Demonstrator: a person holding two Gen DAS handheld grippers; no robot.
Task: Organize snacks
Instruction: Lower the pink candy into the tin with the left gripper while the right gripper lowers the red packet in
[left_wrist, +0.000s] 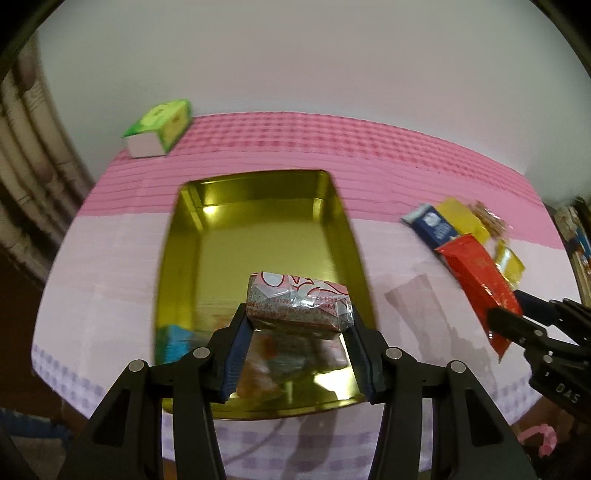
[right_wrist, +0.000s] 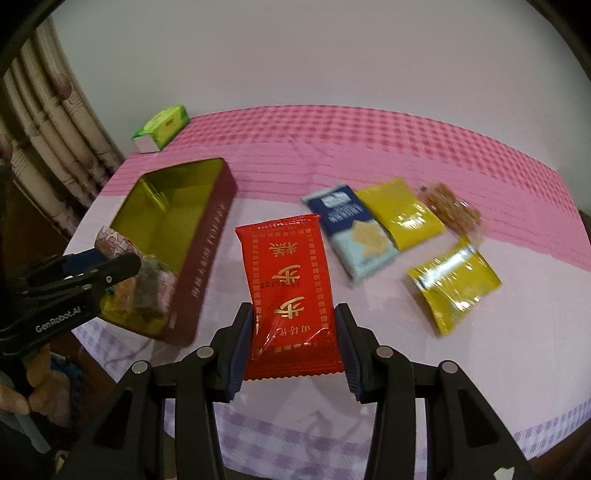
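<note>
Snacks are being gathered into the gold-lined tin, which sits open on the tabletop with a few packets already at its near end; the left tool pinches a small wrapped block between its pads, held over the near part of the tin; the right tool is clamped on the sides of a red packet, held above the cloth just right of the tin. By my reading, the step in hand is carrying both pieces to the tin, and the next move calls for lowering the block into free floor and letting go, then bringing the red packet over the tin's right wall. That wall stands high enough to catch a hanging packet, so it likely needs lift before crossing; the far half of the tin is bare and gives ample room. A blue packet, two yellow packets and a clear bag wait to the right, well apart from the tin; a green box lies at the far edge, out of the way.
</note>
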